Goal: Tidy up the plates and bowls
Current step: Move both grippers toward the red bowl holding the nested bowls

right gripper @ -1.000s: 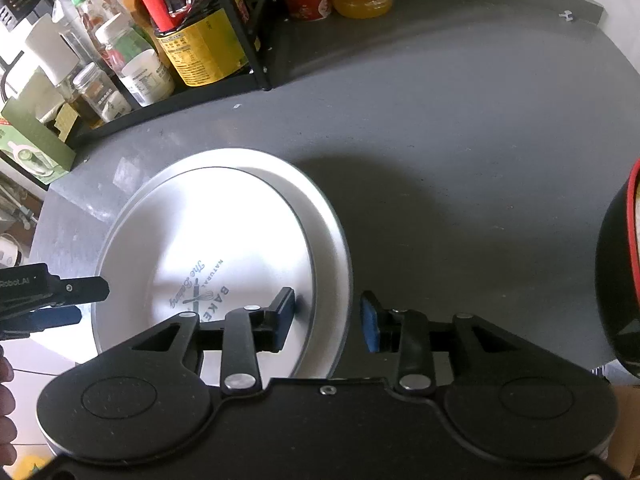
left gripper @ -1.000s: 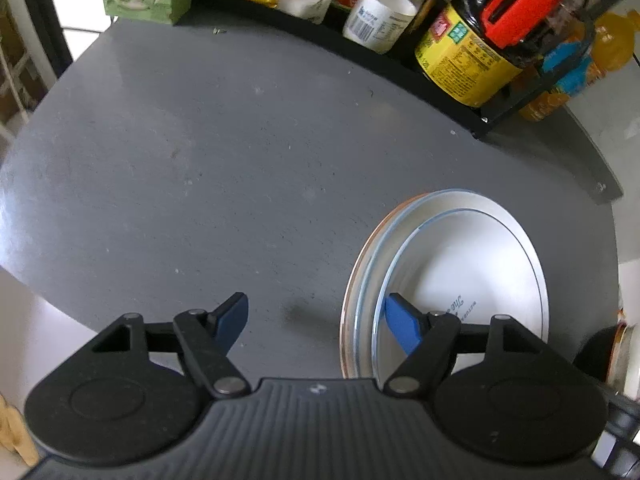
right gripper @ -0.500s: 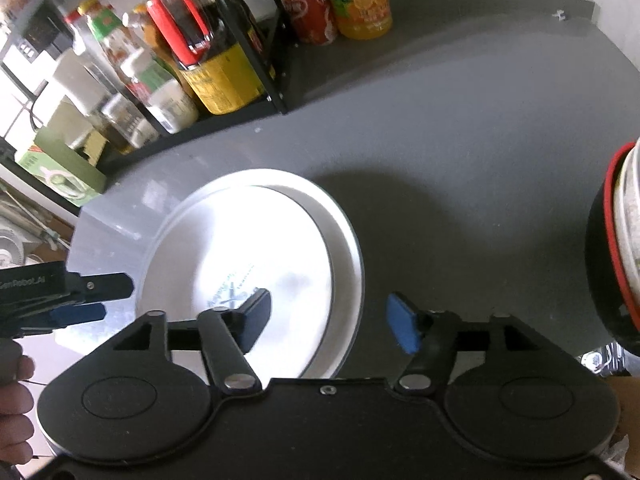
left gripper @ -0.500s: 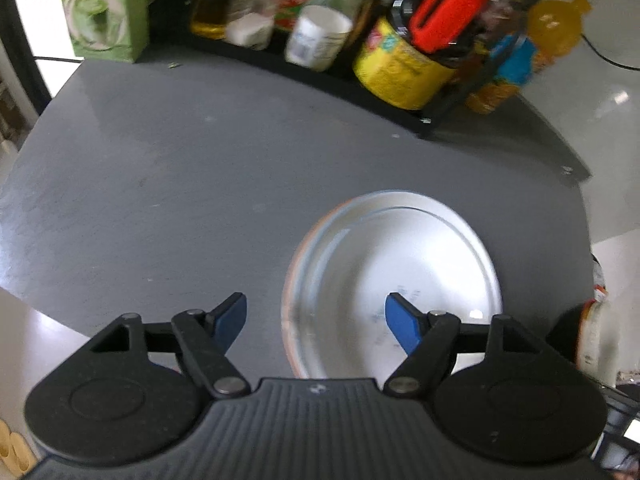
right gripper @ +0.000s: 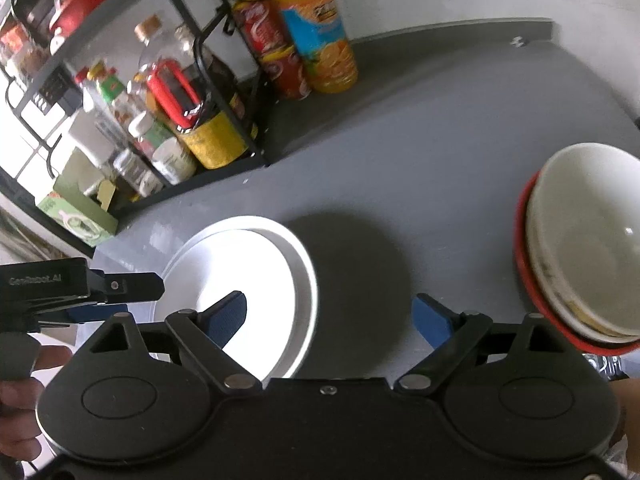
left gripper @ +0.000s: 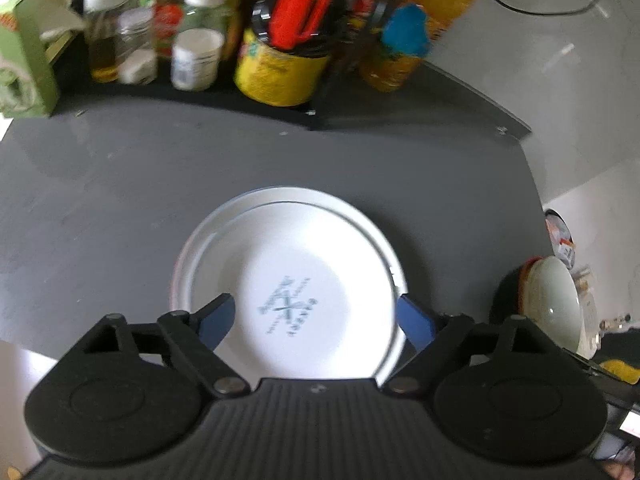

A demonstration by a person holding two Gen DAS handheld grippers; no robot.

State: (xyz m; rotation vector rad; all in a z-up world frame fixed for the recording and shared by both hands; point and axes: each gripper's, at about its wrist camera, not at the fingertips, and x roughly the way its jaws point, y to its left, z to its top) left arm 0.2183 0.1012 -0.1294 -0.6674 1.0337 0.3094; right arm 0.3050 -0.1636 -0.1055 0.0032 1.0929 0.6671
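Observation:
A stack of white plates (left gripper: 288,248) lies on the grey round table (left gripper: 120,184), the top one with a blue printed mark. My left gripper (left gripper: 316,320) hovers open above the stack's near side, fingers straddling the top plate. In the right wrist view the same plates (right gripper: 280,264) lie left of centre, and my right gripper (right gripper: 330,316) is open, held above and back from their right rim. The left gripper (right gripper: 120,292) reaches in from the left. A white bowl nested in a red bowl (right gripper: 588,248) stands at the table's right edge, bowls (left gripper: 552,304).
A black wire rack (right gripper: 180,120) crowded with bottles and jars lines the table's back; rack (left gripper: 280,60). An orange juice bottle (right gripper: 316,28) and cola can (right gripper: 276,56) stand beside it. A green box (left gripper: 20,68) sits far left. A hand (right gripper: 24,380) holds the left gripper.
My right gripper has opened wider and drawn up and back from the plate rim, bringing the bowls into view. The left gripper has swung over the plates.

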